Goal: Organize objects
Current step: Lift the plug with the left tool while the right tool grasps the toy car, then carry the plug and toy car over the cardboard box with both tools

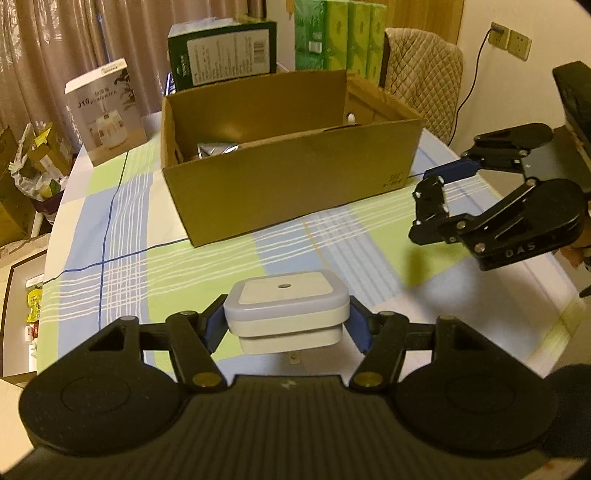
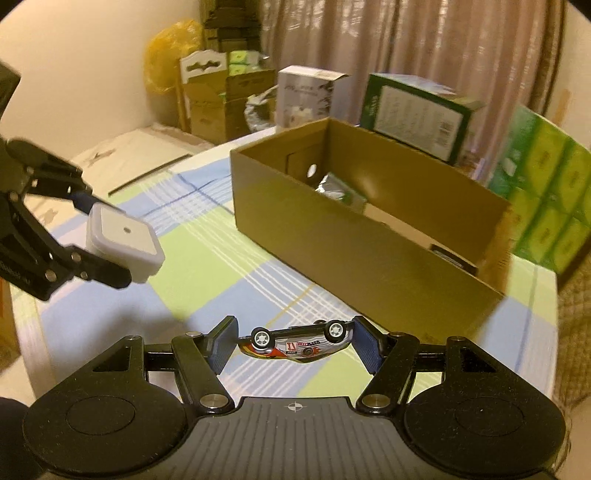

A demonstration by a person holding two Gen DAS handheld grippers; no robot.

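My left gripper (image 1: 286, 319) is shut on a white square night light (image 1: 288, 306), held above the checked tablecloth (image 1: 122, 229). From the right wrist view the same night light (image 2: 123, 242) sits between the left gripper's (image 2: 99, 240) fingers at the left. My right gripper (image 2: 295, 343) is shut on a silver toy car (image 2: 295, 341), wheels up and gripped by its ends. In the left wrist view the right gripper (image 1: 430, 206) hangs at the right, and the car is barely visible there. An open cardboard box (image 1: 288, 177) (image 2: 369, 251) stands ahead of both, with a silver foil packet (image 1: 216, 149) (image 2: 332, 188) inside.
Behind the cardboard box are a white product box (image 1: 105, 110), a green box (image 1: 221, 55) and stacked green tissue packs (image 1: 340, 33). A quilted chair back (image 1: 421, 74) stands at the far right. Bags and cartons (image 1: 37, 162) crowd the floor left of the table.
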